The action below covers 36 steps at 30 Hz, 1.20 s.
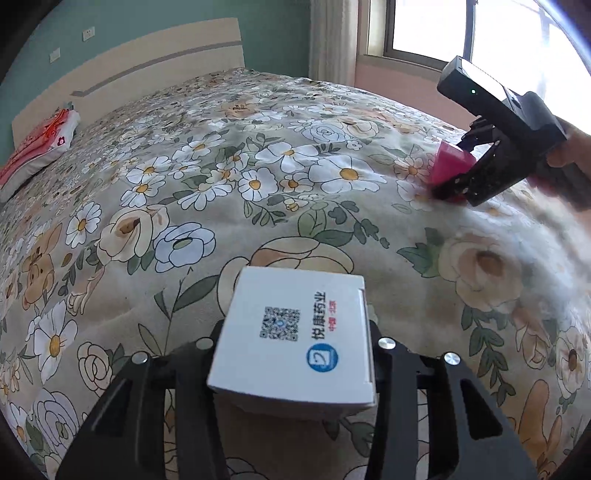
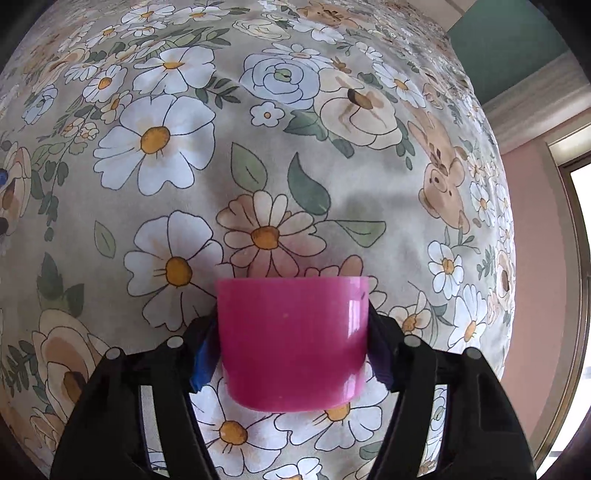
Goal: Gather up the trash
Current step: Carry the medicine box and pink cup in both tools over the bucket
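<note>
Left gripper (image 1: pixel 295 343) is clamped on a small white box (image 1: pixel 295 332), one black finger pressed to each side, with the box held just above the floral bedspread (image 1: pixel 207 206). Top face of the box has a black QR code, a round blue logo with a white squarish mark in it, and a line of dark Chinese characters that looks like 悦康药业, plus a smaller line of red characters beside it that's too tiny for me to make out. Looks like a medicine carton, flap edge on the right side.

Right gripper (image 2: pixel 293 343) is squeezing a pink plastic cup (image 2: pixel 291 339), fingers tight against both walls. There's blue on the pad (image 2: pixel 203 363) of the finger on the picture's left side. No print or label on the cup that I can see, just glossy pink. From the left wrist view you can see the same right gripper (image 1: pixel 448 177) out toward the window side of the bed, with the cup (image 1: pixel 448 164) sitting low at the bedspread; can't tell if it's actually touching the fabric.

Other stuff: a red and white pillow (image 1: pixel 37 147) up by the pale wooden headboard (image 1: pixel 147 59), green wall with sockets, and a bright window (image 1: pixel 424 26) with a curtain.
</note>
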### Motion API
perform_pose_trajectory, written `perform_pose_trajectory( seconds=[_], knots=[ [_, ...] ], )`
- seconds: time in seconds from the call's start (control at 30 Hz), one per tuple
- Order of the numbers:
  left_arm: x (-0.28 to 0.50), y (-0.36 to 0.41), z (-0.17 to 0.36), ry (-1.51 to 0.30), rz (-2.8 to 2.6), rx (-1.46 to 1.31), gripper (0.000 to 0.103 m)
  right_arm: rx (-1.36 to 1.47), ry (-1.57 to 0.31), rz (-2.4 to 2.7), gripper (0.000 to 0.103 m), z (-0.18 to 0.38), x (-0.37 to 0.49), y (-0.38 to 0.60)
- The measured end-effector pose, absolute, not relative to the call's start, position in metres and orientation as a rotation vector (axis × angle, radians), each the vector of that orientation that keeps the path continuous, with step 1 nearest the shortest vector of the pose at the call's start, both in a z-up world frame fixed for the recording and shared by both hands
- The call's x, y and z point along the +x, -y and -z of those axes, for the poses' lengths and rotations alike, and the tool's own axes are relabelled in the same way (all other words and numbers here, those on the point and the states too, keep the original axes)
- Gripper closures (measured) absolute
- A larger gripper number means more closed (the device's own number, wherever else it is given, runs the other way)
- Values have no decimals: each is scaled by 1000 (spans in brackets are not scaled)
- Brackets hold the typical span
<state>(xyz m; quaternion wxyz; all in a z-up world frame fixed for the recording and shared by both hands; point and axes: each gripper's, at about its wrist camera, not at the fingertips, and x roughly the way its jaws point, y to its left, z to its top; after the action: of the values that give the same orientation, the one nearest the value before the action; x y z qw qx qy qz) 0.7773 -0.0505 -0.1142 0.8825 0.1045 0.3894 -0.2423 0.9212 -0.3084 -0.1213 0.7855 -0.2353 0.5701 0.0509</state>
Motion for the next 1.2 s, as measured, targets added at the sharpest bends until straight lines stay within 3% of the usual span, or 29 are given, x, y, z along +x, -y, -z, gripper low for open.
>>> perform_pose_trajectory(
  seconds=[0.23,0.4,0.77,1.2],
  knots=[
    [762,51,100,-836,459,188,58,-440,-1182,-48,37,100,900,312],
    [740,45,61,-806,422,178,58,-405,-1123,-46,37,61,876,309],
    [658,6,-75,-709,245,196,58,-383,-971,-95,37,-69,783,280],
    [488,-24,-235,-536,95,206,58,-310,-742,-217,37,-238,600,225]
  ],
)
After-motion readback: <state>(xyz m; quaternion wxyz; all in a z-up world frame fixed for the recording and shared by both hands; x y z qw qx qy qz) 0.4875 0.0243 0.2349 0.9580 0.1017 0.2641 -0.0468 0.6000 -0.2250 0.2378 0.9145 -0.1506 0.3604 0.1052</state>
